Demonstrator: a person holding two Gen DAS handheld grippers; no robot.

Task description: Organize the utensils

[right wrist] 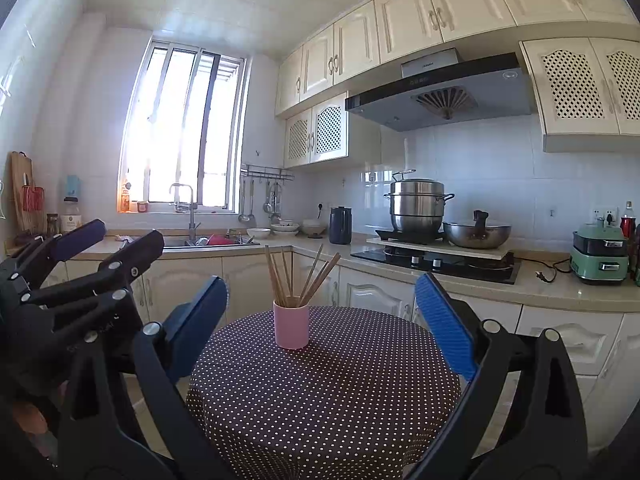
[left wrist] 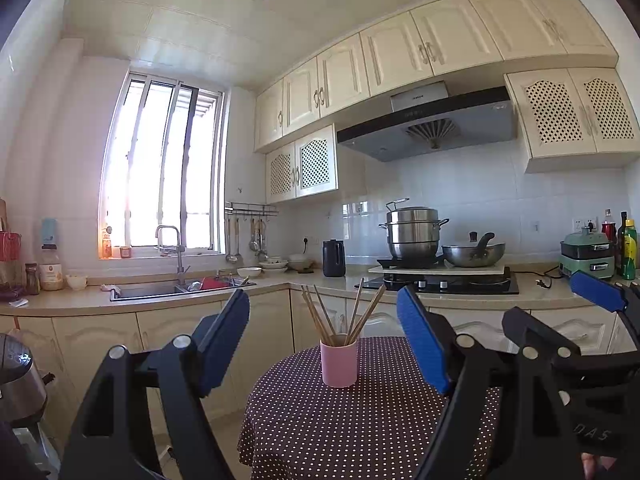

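The left gripper [left wrist: 324, 340] and right gripper [right wrist: 322, 320] are both spread wide, grasping nothing, side by side at the near edge of the polka-dot worktop [right wrist: 340, 400]. Ahead, well apart from both, a pink cup [right wrist: 291, 325] holds upright chopsticks [right wrist: 298, 276].

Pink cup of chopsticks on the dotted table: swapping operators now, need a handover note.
Left gripper: open, empty, held level short of the table.
Right gripper: open, empty, level, alongside the left.
Pink cylindrical cup stands upright on the round table with the dark polka-dot cloth, near its far edge. Wooden chopsticks stand loosely fanned inside the cup.
Done: nothing visibly handled; no utensil lies on the cloth.
Left: likely approach the cup and sort the chopsticks; neither gripper touches anything yet.
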